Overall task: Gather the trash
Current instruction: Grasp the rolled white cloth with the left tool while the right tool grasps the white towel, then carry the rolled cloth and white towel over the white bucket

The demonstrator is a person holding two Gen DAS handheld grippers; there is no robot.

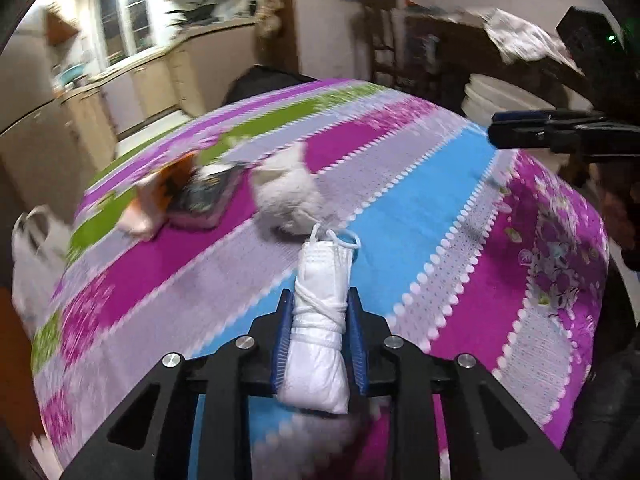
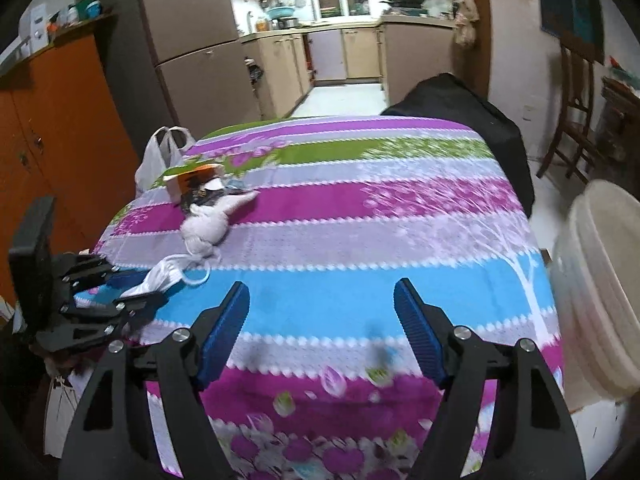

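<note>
Left gripper (image 1: 320,332) clenched on rolled white face mask (image 1: 320,320); right gripper (image 2: 322,332) released, empty. Risk: dangling ear loops snagging crumpled white tissue (image 1: 286,200), dragging it off striped tabletop (image 1: 420,208).

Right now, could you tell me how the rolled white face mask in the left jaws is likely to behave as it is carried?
The rolled white face mask looks soft and light, so it should squash rather than slip between the shut left gripper. Its own strings bind it, so it probably stays rolled. The loose ear loop may dangle and snag on the crumpled white tissue.
</note>
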